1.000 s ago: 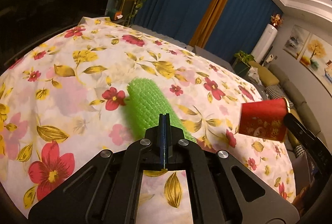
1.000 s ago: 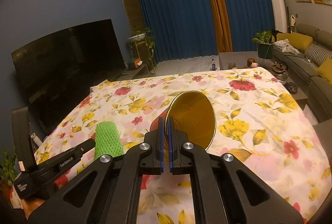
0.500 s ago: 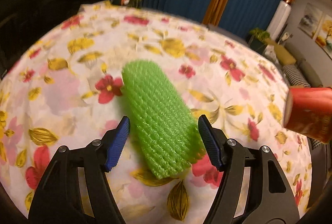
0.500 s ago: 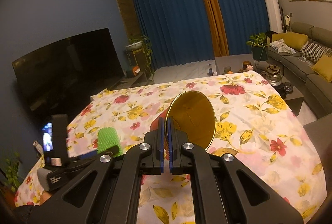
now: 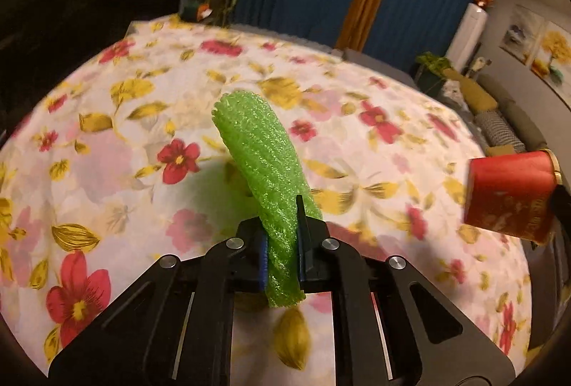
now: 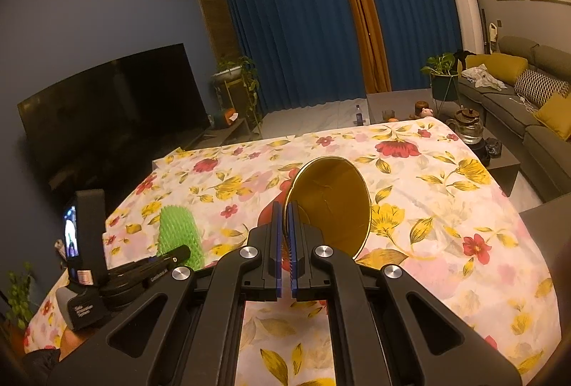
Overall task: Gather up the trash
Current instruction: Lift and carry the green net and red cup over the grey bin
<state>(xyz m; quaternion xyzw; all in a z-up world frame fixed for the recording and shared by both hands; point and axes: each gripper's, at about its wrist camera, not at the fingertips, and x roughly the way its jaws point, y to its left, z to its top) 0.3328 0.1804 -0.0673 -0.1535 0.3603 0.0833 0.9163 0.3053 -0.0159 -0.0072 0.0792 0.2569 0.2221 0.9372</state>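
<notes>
Left claw (image 5: 282, 243) now clamped on green foam net (image 5: 266, 168), open around it half a second ago; net squeezed narrow, raised off the floral worktop (image 5: 142, 121). Right claw (image 6: 284, 243) unchanged, pinching rim of red-and-gold paper cup (image 6: 333, 200) above the worktop.

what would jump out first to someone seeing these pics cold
The bright green foam net sleeve, pinched in the left gripper above the flowered tablecloth. Next, the red paper cup with a gold inside, its rim clamped by the right gripper over the same cloth.
</notes>
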